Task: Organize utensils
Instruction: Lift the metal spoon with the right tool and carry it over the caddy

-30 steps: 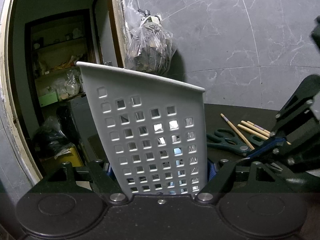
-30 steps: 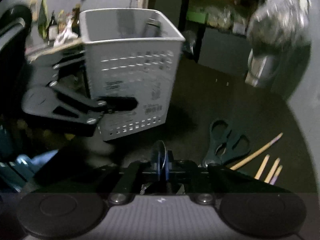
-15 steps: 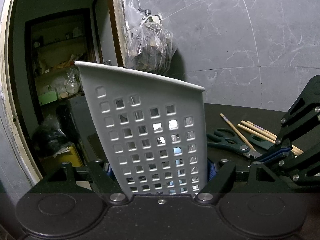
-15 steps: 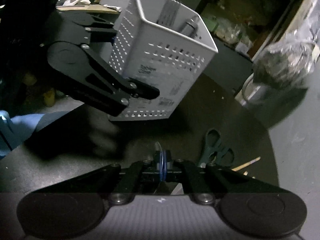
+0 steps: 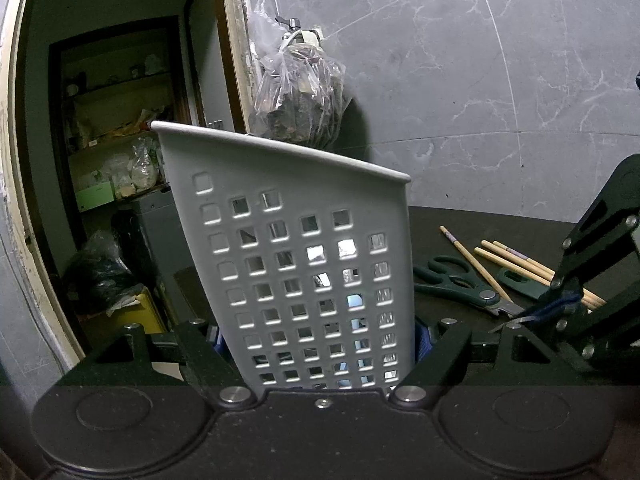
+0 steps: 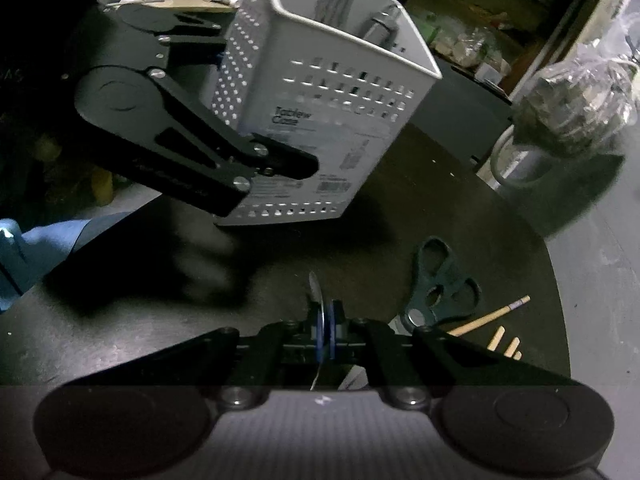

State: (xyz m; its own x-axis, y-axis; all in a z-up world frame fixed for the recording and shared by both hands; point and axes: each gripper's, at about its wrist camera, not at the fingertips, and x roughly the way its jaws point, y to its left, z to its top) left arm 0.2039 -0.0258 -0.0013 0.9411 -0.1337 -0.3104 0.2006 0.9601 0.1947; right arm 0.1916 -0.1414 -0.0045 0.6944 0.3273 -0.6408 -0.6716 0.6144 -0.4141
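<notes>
1. One grey basket [image 5: 304, 264] with square holes stands on the dark round table [image 6: 460, 240]. It fills the middle of the left wrist view and sits at 12 o'clock in the right wrist view.
2. The left gripper [image 5: 320, 344] has its two fingers pressed on the basket's sides, one on each side, down low.
3. A dark handle [image 6: 378, 26] sticks up inside the basket, near its far wall.
4. The right gripper [image 6: 325, 332] has its fingers tight together on a thin shiny metal piece [image 6: 316, 288]. I cannot tell what kind of utensil it is.
5. Green scissors [image 6: 440, 280] lie flat on the table at 3 o'clock from the right gripper.
6. Wooden chopsticks [image 5: 520, 258] lie just past the scissors, close to the table's edge.
7. A clear plastic bag [image 5: 300, 92] hangs on the grey marble wall [image 5: 480, 80], at 12 o'clock above the basket.
8. An open doorway [image 5: 116, 120] with full shelves is at 10 o'clock.
</notes>
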